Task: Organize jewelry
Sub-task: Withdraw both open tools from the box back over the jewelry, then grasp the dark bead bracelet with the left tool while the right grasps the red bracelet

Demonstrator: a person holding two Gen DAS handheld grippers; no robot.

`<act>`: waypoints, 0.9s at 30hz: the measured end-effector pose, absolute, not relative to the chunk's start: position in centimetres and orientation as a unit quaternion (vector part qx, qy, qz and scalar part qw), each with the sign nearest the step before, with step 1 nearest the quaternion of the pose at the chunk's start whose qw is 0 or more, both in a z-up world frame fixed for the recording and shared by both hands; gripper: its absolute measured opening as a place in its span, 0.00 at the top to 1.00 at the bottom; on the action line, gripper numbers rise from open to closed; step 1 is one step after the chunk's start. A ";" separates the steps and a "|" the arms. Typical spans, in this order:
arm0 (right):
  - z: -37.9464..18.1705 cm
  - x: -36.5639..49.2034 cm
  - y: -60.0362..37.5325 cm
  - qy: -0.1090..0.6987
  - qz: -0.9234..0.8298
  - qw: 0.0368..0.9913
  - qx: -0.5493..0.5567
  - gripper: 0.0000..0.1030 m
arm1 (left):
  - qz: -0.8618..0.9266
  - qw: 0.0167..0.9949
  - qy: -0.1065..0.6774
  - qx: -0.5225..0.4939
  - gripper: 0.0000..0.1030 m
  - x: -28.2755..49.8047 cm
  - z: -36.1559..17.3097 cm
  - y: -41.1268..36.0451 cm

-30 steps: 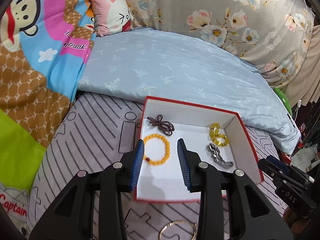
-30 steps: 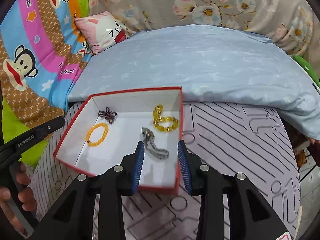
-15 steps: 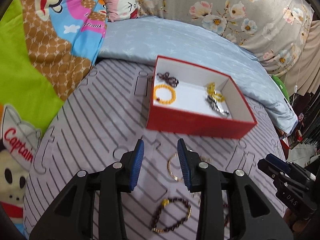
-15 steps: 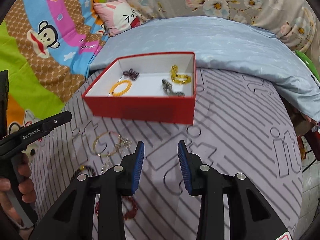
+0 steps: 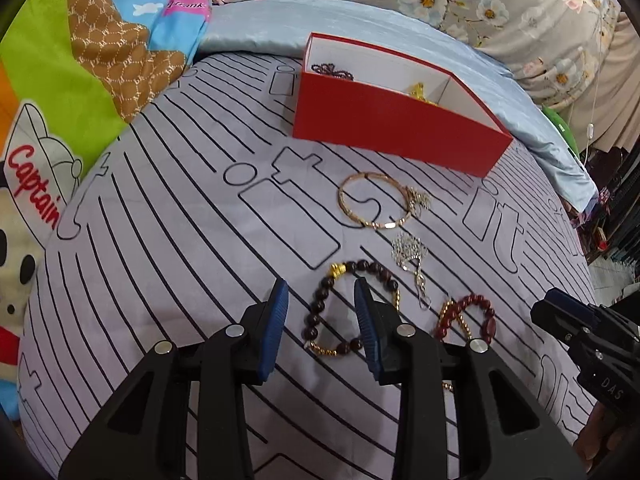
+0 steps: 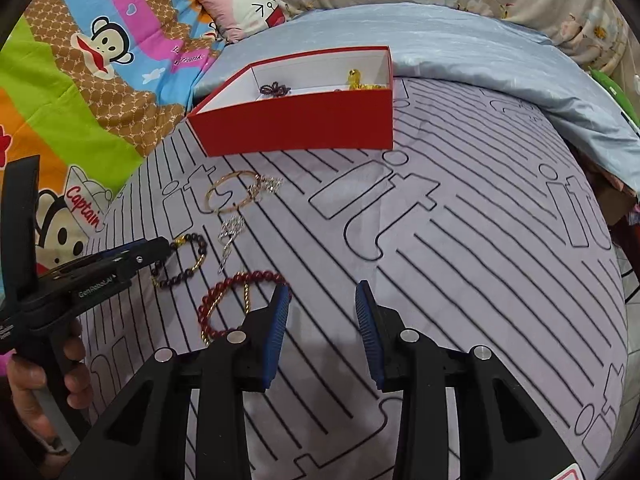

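A red box (image 5: 400, 128) with a white inside stands at the far side of the striped mat; it also shows in the right wrist view (image 6: 304, 128) and holds a dark bead piece (image 6: 275, 89) and a yellow bead bracelet (image 6: 360, 82). On the mat lie a gold bangle (image 5: 374, 200), a silver chain (image 5: 412, 264), a dark brown bead bracelet (image 5: 320, 312) and a red bead bracelet (image 5: 468, 312). My left gripper (image 5: 322, 328) is open, its fingers straddling the dark brown bracelet. My right gripper (image 6: 322, 328) is open and empty, right of the red bracelet (image 6: 236, 300).
The mat (image 6: 460, 240) lies on a bed. A pale blue quilt (image 6: 460, 52) lies behind the box, with a cartoon blanket (image 6: 80, 80) on the left and a pink pillow (image 6: 244, 8) beyond.
Both grippers have pulled back from above the box and dropped low over the mat. The loose bracelets have come into view, and the left gripper now sits over the dark brown one.
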State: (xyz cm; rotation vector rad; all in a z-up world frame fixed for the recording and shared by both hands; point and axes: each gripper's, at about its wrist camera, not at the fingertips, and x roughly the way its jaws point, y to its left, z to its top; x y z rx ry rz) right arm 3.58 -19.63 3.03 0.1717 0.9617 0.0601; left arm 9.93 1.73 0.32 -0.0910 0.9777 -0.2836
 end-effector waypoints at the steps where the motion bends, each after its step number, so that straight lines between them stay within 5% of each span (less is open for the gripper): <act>1: 2.9 3.4 -19.5 0.462 0.029 0.883 0.081 0.67 | -0.135 0.872 0.468 -0.041 0.69 9.8 0.2 1.6; 9: 2.6 3.0 -18.8 0.466 0.036 0.881 0.078 0.67 | -0.128 0.875 0.466 -0.022 0.70 9.7 -0.6 0.9; 15: 2.3 3.3 -18.2 0.470 0.045 0.878 0.076 0.67 | -0.129 0.876 0.464 -0.016 0.92 9.7 -0.7 0.8; 27: 1.4 5.2 -17.3 0.482 0.054 0.872 0.072 0.67 | -0.137 0.879 0.457 -0.014 0.93 9.1 -0.9 0.6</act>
